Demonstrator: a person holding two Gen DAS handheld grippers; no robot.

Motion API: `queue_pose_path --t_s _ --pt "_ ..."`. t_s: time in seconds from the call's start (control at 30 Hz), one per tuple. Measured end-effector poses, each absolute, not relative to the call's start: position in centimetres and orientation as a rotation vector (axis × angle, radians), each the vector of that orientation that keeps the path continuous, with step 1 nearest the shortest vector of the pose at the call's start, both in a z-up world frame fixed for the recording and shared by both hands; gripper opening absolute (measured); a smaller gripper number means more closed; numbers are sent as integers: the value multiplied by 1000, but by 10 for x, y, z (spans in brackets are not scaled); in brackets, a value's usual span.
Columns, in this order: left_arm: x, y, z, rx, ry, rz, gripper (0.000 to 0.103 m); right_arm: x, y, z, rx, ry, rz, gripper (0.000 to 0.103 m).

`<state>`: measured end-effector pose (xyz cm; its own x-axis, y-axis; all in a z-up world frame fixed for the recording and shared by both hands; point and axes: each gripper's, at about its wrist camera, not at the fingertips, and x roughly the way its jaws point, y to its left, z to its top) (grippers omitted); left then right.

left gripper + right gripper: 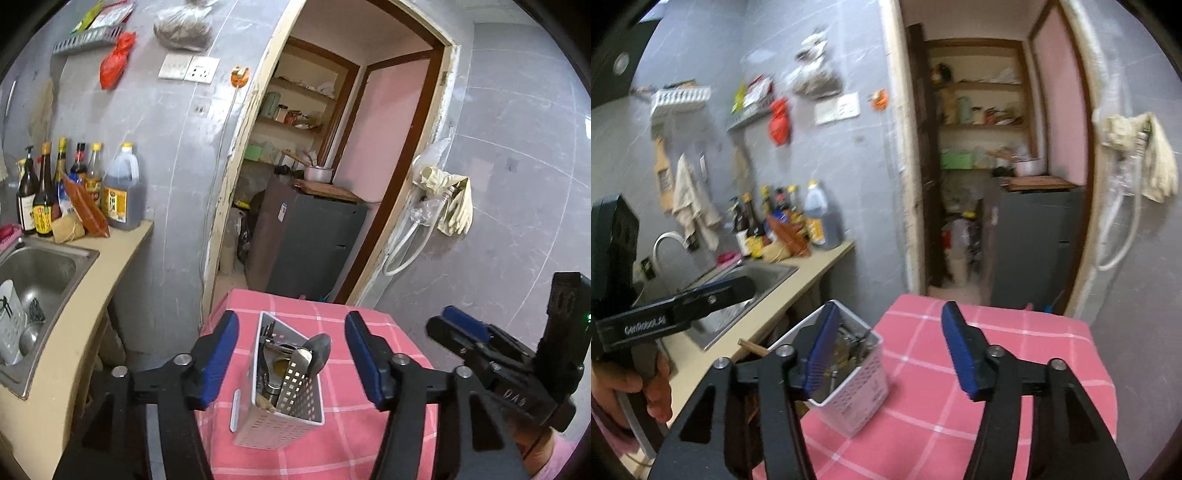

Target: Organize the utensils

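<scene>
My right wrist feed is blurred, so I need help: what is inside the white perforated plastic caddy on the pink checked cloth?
Observer: The white perforated plastic caddy holds a steel spoon, bowl end up, among other metal utensils.
Operator: Is the left gripper open?
Observer: Yes, the left gripper is open and empty, blue pads wide apart.
Operator: Anything in the sink?
Observer: A second white perforated basket sits in the steel sink.

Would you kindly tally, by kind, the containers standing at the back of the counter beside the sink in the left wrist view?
Slim glass bottles: 5
Large jug with a handle: 1
Orange-red pouch leaning in front: 1
Total: 7, though the bottles overlap, so one more may be hidden behind them.
</scene>
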<state>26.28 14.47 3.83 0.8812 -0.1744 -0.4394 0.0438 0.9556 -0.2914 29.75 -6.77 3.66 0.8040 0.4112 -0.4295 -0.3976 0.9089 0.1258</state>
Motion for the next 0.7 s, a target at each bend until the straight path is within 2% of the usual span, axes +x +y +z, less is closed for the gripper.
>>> queue_pose_path --t_s 0.07,0.13,0.17,0.2,0.23,0.3,0.43,0.7 --pt "258 140 40 -266 470 -120 70 288 -79 39 55 450 386 65" --pt "253 137 41 -250 460 -115 89 279 -89 40 69 438 344 73" --pt "249 134 41 -243 452 -105 93 275 -94 40 79 434 320 76" --pt "245 133 41 -240 444 -97 101 268 -101 39 94 429 291 77" --pt "242 131 40 -240 435 -94 103 265 -107 39 102 427 276 79" --pt "235 128 37 -236 429 -103 103 254 -119 35 114 422 229 84" --pt "223 117 31 -187 432 -115 103 234 -136 30 135 404 173 101" --pt "192 92 17 -145 437 -131 103 188 -162 18 127 397 140 101"
